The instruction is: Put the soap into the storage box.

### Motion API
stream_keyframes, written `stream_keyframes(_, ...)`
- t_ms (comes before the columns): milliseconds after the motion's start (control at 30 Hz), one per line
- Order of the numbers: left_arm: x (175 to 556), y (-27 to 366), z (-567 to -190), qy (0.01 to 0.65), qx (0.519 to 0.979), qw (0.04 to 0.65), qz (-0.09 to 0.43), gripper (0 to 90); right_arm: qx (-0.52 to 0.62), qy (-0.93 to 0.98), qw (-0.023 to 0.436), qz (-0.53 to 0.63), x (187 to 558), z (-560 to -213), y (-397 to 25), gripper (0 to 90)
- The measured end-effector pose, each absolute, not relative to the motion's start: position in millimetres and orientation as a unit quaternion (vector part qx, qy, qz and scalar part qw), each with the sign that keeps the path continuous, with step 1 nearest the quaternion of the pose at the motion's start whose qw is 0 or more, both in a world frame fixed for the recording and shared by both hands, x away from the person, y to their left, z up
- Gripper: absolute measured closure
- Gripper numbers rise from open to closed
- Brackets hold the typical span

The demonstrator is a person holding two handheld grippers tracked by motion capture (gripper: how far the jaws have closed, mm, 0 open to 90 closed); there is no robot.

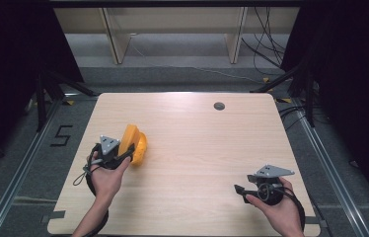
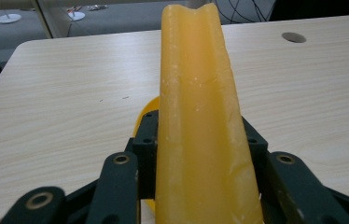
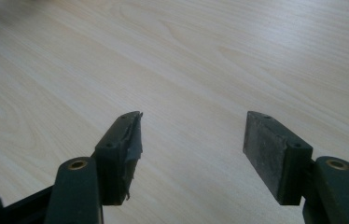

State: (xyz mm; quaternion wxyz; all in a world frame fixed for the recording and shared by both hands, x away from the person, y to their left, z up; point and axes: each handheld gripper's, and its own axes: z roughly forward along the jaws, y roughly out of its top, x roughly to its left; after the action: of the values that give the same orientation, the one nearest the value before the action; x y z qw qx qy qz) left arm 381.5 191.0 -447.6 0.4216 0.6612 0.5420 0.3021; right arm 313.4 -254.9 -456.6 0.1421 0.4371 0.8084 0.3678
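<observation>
A yellow-orange plastic object (image 1: pixel 135 143) with a flat upright slab and a rounded body stands at the left of the wooden table (image 1: pixel 197 128). My left gripper (image 1: pixel 129 150) is shut on its slab; in the left gripper view the slab (image 2: pixel 198 121) rises between the two black jaws, pinched on both sides. My right gripper (image 1: pixel 239 191) is held low near the table's front right, pointing left. Its jaws stand wide apart over bare wood, and the right gripper (image 3: pixel 192 135) holds nothing. The left pad (image 3: pixel 133 144) looks frayed.
A small round grommet hole (image 1: pixel 219 105) sits near the table's far edge. Black stands and cables (image 1: pixel 291 79) lie on the floor beyond the table's back corners. A "5" mark (image 1: pixel 61 135) is taped on the floor at the left.
</observation>
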Motion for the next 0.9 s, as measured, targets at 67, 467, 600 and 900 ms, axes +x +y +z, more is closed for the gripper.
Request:
stream_keyframes(67,384,190,-449,0.547,0.659,0.418,0.305,60.5,0.440,0.807,0.144,0.368,313,-456,-255,37.6)
stream_keyframes(467,399,180,-459,0.565,0.657,0.390,0.313,60.5,0.435,0.809,0.149,0.367,314,-457,-256,36.9)
stream_keyframes(600,403,179,-462,0.568,0.655,0.385,0.316,60.5,0.435,0.810,0.143,0.367,314,-459,-254,36.4)
stream_keyframes(900,408,175,-466,0.575,0.654,0.376,0.316,60.5,0.431,0.812,0.151,0.364,314,-458,-255,36.3)
